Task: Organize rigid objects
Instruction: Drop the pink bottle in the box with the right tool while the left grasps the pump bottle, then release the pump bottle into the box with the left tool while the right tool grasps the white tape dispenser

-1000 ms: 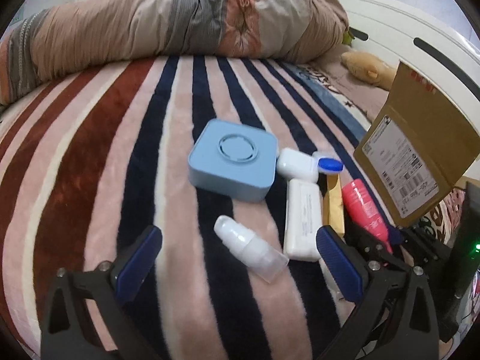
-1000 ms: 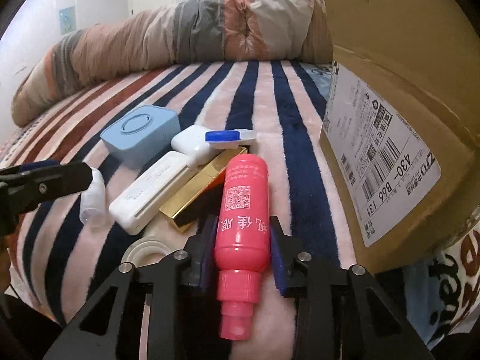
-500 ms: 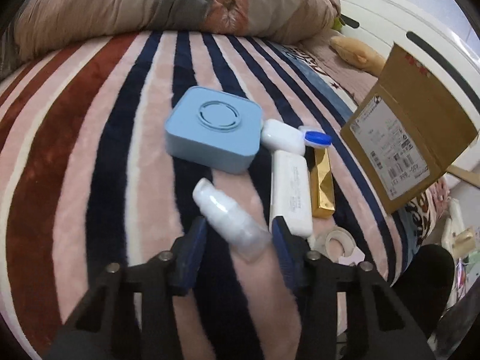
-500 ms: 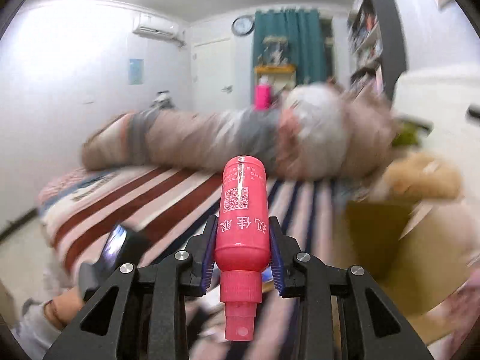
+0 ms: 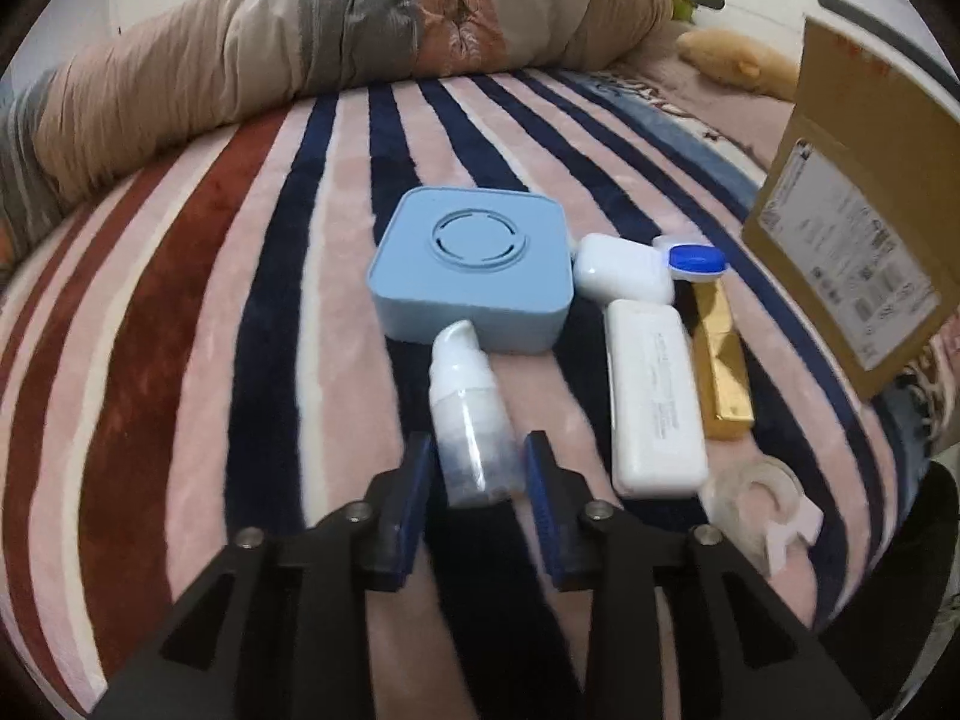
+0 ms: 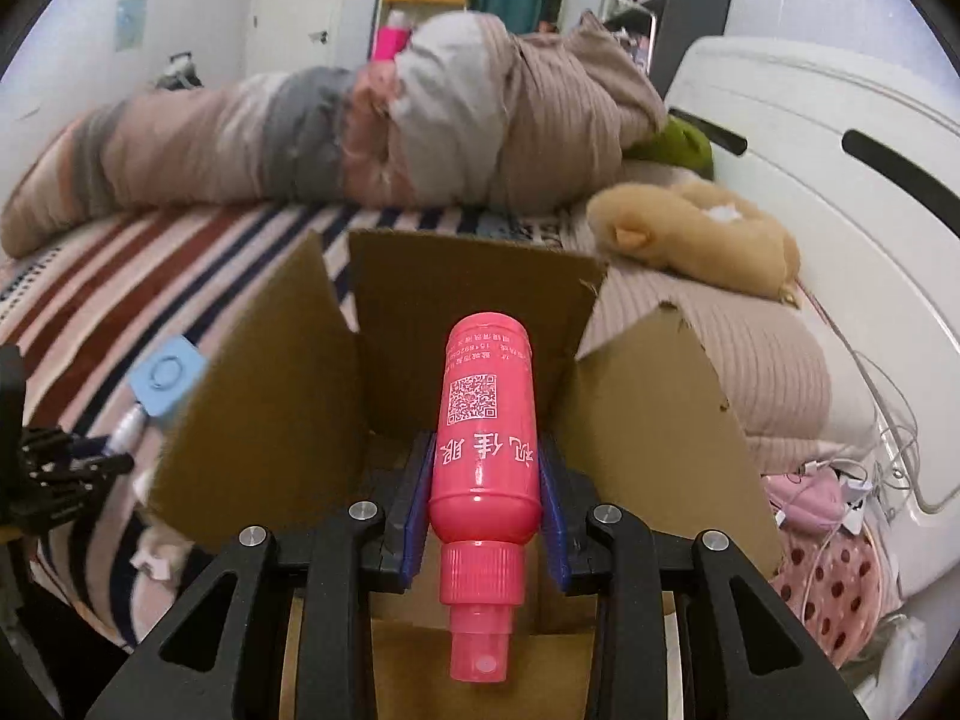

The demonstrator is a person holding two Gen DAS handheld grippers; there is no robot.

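My left gripper (image 5: 477,456) is shut on a clear pump bottle (image 5: 471,414) with a white cap, over the striped blanket. Beyond it lie a light blue square box (image 5: 474,264), a white case (image 5: 624,267), a blue-capped item (image 5: 693,258), a long white case (image 5: 654,402), a gold bar (image 5: 723,366) and a tape roll (image 5: 759,498). My right gripper (image 6: 486,480) is shut on a pink spray bottle (image 6: 486,420), held above the open cardboard box (image 6: 420,324).
The cardboard box also shows at the right of the left wrist view (image 5: 864,228). A rolled duvet (image 5: 300,36) lies along the far side of the bed. A tan plush toy (image 6: 690,234) and white headboard (image 6: 810,150) stand behind the box.
My left gripper closed from wide open onto the clear pump bottle. My right gripper lifted the pink bottle off the blanket and swung it over the open cardboard box.
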